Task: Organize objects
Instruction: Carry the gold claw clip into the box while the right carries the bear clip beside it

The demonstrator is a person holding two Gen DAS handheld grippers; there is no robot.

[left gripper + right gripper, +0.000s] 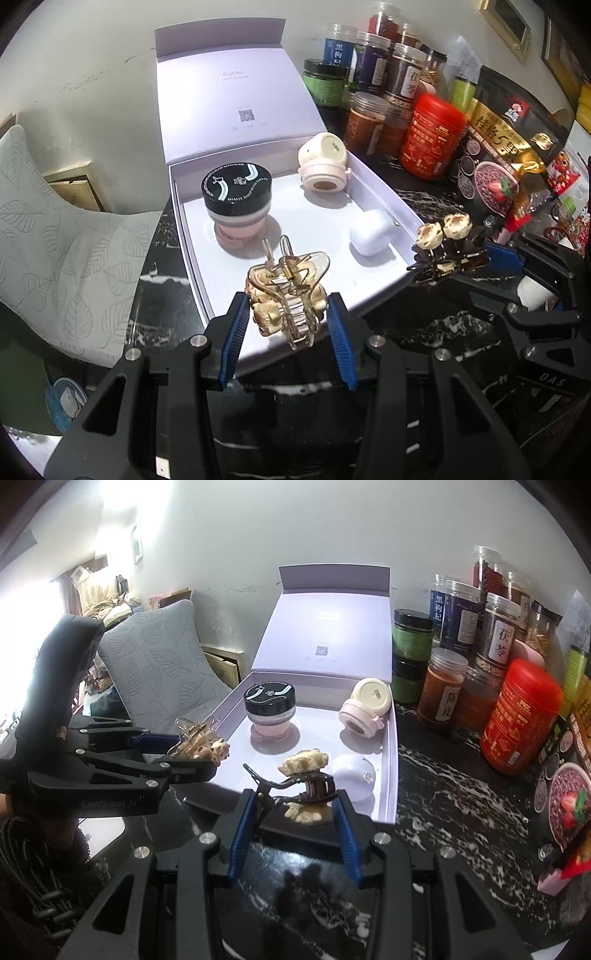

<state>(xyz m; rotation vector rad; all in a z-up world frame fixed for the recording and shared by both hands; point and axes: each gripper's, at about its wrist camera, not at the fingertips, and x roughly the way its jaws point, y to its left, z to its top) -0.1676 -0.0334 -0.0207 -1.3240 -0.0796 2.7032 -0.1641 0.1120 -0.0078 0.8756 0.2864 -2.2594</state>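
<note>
My left gripper [290, 314] is shut on a clear amber claw hair clip [288, 295] with cream flowers, held over the near edge of the open lilac box [384, 192]. My right gripper [295, 808] is shut on a dark hair clip [306, 786] with cream roses, just above the box's near edge. Each gripper shows in the other's view: the right gripper [448, 260] at the right, the left gripper [197, 751] at the left. Inside the box stand a black-lidded pink jar [236, 203], a cream and pink jar [325, 162] lying on its side, and a white case [371, 232].
The box sits on a black marbled counter [454, 794], its lid [229, 103] leaning back against the wall. Several spice jars, a red tin [432, 136] and food packets [498, 158] crowd the right. A grey leaf-patterned cushion [55, 229] lies left of the box.
</note>
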